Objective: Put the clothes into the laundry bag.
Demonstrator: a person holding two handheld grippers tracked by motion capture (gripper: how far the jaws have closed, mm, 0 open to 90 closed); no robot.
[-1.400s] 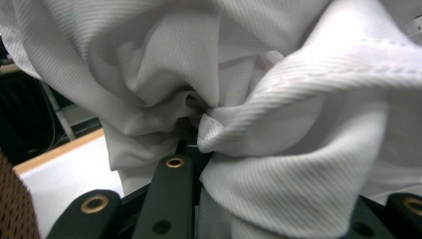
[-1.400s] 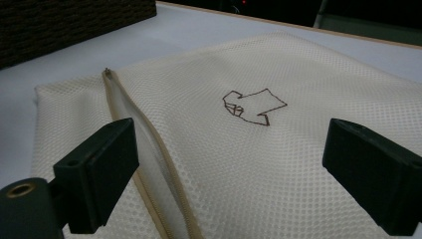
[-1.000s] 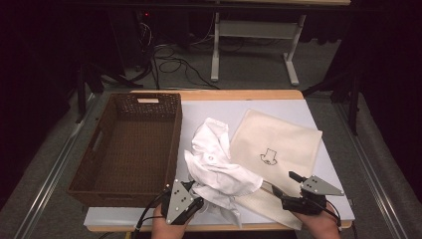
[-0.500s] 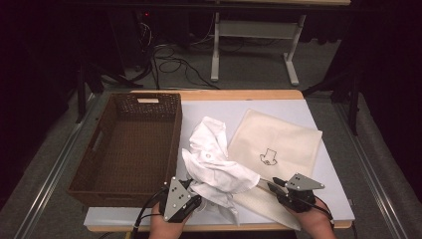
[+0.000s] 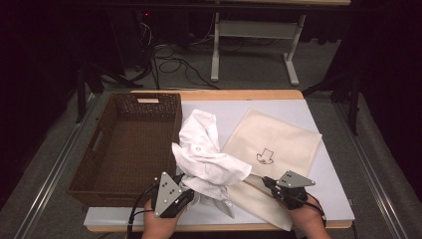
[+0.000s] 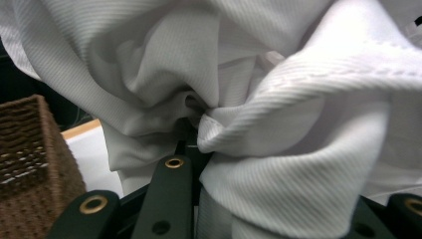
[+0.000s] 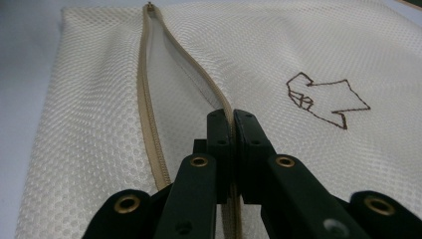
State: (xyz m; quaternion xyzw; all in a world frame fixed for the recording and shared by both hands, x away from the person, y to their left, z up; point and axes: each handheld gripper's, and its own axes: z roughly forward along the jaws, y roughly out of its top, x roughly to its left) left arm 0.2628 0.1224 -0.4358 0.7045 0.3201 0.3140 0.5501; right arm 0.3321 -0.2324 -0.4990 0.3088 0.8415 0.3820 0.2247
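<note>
While the left gripper still grips the white shirt, the right gripper has pinched the mesh bag.

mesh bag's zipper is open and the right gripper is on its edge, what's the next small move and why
Probably lift the right gripper a little to widen the mouth. Its jaws are shut on the upper zipper edge of the mesh laundry bag, whose opening gapes only narrowly, while the left gripper holds the bunched white shirt just beside the bag. A wider opening would likely let the shirt go in.
</note>
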